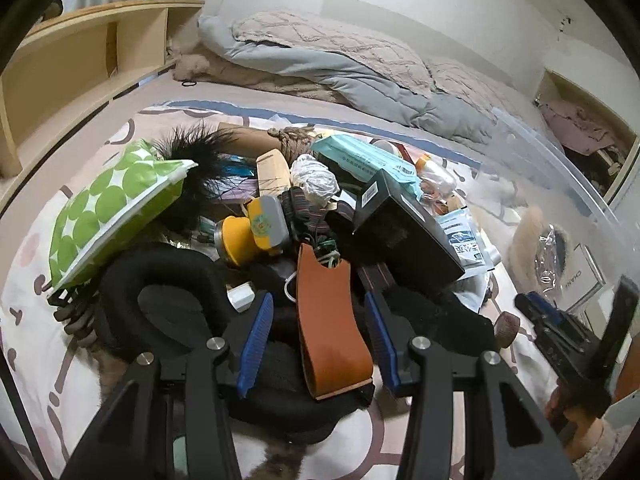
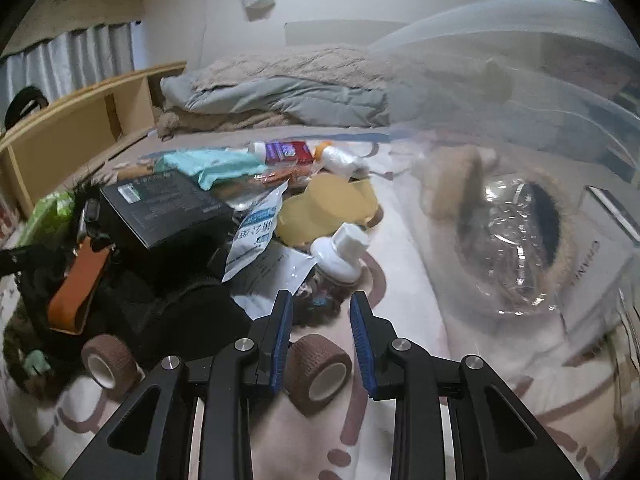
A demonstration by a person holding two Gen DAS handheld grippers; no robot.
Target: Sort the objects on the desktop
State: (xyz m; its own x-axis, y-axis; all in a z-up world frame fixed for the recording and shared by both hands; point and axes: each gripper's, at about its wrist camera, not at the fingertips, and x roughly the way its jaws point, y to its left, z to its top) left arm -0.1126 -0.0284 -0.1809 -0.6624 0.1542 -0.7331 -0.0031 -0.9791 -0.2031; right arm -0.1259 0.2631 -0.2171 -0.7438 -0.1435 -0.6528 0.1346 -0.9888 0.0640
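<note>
The right gripper [image 2: 320,336] clenches a tape roll [image 2: 318,372]; the left gripper [image 1: 318,334] grasps a brown strap [image 1: 328,328]. Tangled in the pile, the strap could drag neighbours along.

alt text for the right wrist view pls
The right gripper is clamped on a brown bandage roll above a patterned bedsheet. A second roll lies left beside a clutter pile; a clear plastic bin stands right.

Tongs [image 2: 320,342] gripping brown tape roll [image 2: 319,373], clutter
</note>
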